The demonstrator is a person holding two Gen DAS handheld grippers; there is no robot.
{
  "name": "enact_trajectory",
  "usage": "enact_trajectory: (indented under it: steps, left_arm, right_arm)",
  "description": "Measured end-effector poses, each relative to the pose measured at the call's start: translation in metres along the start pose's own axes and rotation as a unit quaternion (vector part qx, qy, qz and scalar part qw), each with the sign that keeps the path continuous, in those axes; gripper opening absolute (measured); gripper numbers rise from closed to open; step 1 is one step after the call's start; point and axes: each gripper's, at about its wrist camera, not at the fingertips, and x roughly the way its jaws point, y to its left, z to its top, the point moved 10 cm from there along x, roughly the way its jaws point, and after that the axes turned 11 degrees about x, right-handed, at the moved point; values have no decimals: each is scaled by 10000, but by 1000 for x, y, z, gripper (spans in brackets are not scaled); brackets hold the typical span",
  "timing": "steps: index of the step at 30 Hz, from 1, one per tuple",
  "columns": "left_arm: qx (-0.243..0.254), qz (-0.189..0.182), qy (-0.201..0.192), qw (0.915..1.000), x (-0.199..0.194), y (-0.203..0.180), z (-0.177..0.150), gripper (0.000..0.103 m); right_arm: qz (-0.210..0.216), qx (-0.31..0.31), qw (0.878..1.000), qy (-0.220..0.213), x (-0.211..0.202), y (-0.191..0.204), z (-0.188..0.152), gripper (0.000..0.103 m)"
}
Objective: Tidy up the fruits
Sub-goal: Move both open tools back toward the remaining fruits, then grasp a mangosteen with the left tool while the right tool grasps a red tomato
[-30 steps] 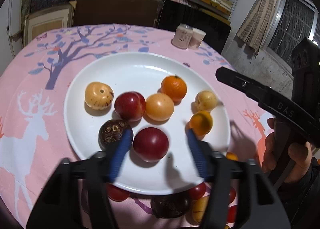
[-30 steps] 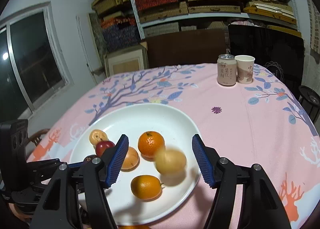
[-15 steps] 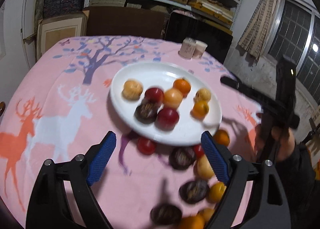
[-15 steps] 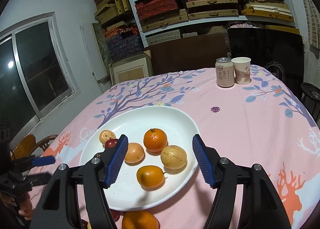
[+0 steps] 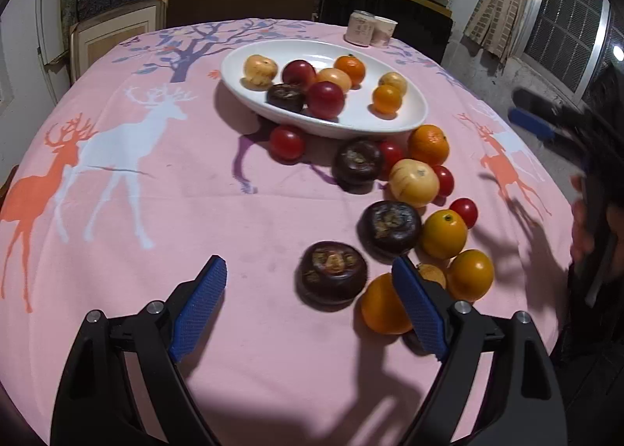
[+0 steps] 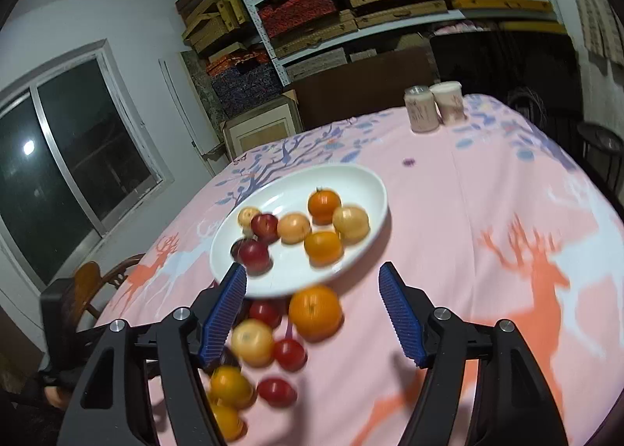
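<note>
A white plate [image 5: 409, 116] holds several fruits: oranges, red plums, yellow ones and a dark one. It also shows in the right wrist view [image 6: 374, 188]. Loose fruit lies on the cloth in front of it, among them a dark mangosteen [image 5: 332, 275], an orange [image 5: 384, 307] and a big orange [image 6: 315, 312]. My left gripper [image 5: 310, 307] is open and empty, low over the cloth, with the mangosteen between its fingers' line. My right gripper [image 6: 312, 313] is open and empty, above the loose fruit near the plate's edge; it also shows blurred in the left wrist view [image 5: 530, 122].
A pink tablecloth [image 5: 156, 180] with deer and tree prints covers the round table. A can [image 6: 419, 114] and a paper cup [image 6: 448, 106] stand at the far edge. Shelves with boxes fill the back wall; a wooden chair [image 6: 97, 286] stands at the left.
Both grippers have pulled back from the plate toward the table's near side. The left one has opened wider, and the loose fruit has come into view under both.
</note>
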Motion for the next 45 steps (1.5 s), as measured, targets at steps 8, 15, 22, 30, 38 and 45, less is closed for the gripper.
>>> enact_trajectory:
  steps: [8,15,22,30,38,45]
  left_arm:
    - [-570,-4,217,9981,14,6,0,86]
    - [-360,285,326,9984,0,18,-16,83]
    - [-160,311,384,9986,21,1,-7,84]
    - [-77,518,167,9985,14,13,-6,40]
    - [-797,272,-392,9957,-3,35,-1,40]
    - [-680,182,-245,9972,3,28,-3,41]
  right_arm:
    - [-171,-50,9997,194,-24,-9,-41,71]
    - [-39,-446,9982,411,-21,6,-61,71]
    - [-43,-700,9955,643,-15,16,-78,71]
    - [-170,-653,9957,637,-18,8,-79,71]
    - [-417,-1267,9873,860,9,22,-90,71]
    - [-709,-1620,9791,1010,33,32,-93,53]
